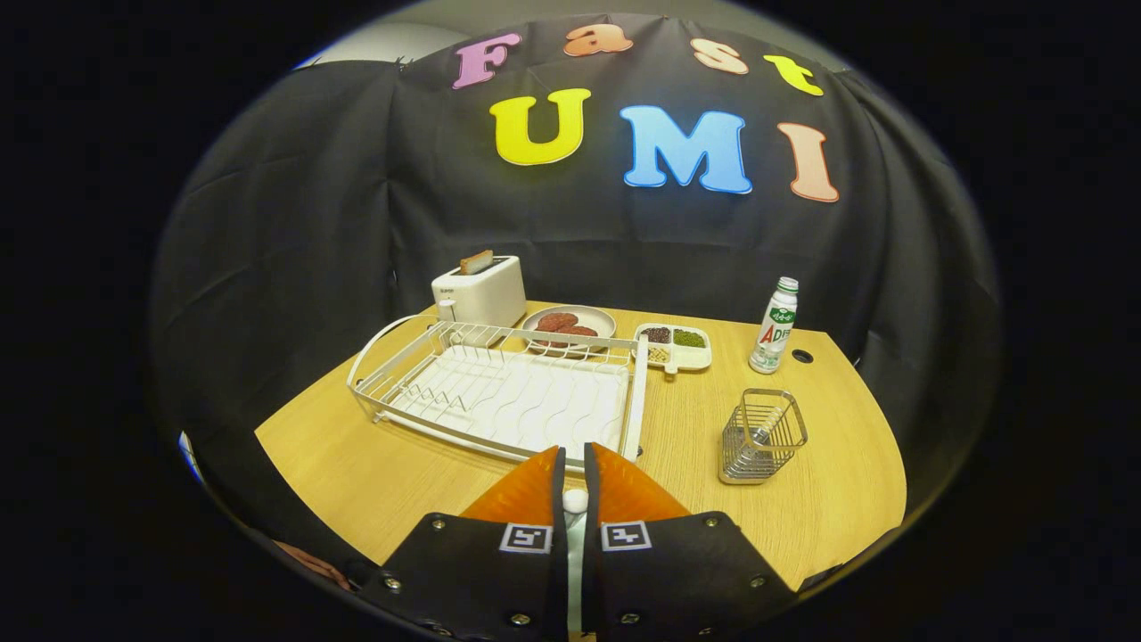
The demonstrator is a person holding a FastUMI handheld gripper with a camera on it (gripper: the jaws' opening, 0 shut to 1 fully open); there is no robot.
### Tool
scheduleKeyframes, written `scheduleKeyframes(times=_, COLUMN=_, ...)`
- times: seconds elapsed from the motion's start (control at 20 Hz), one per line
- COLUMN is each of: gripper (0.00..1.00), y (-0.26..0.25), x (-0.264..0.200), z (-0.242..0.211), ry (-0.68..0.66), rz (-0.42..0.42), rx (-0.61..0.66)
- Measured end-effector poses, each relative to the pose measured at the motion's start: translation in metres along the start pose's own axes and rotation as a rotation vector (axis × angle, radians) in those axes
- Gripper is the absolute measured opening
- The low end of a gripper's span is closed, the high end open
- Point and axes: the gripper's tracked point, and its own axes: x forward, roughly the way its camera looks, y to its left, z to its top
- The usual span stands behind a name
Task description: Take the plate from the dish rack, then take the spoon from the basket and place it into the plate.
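The gripper (575, 464) hangs over the near edge of the table (357, 473), fingers pressed almost together with a small white rounded thing nipped in the slit between them; what it is, I can't tell. Just beyond the fingertips sits the dish rack (499, 392), with no plate standing in it. A plate (570, 323) with brown patties lies behind it, beside the toaster (480, 290). The wire basket (762, 437) stands to the right, a spoon handle faintly inside. My advice: come at that basket from above and pinch the handle high.
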Motion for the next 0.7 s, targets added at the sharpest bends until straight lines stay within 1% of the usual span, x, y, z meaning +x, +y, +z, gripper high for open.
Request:
scheduleKeyframes(times=0.35, gripper=0.06, y=0.013, x=0.005, z=-0.002, ry=0.000, rz=0.010, rx=0.012)
scheduleKeyframes(times=0.6, gripper=0.06, y=0.020, x=0.008, z=-0.003, ry=-0.005, rz=0.015, rx=-0.030)
scheduleKeyframes(times=0.7, gripper=0.08, y=0.021, x=0.007, z=-0.003, ry=-0.003, rz=0.019, rx=-0.040)
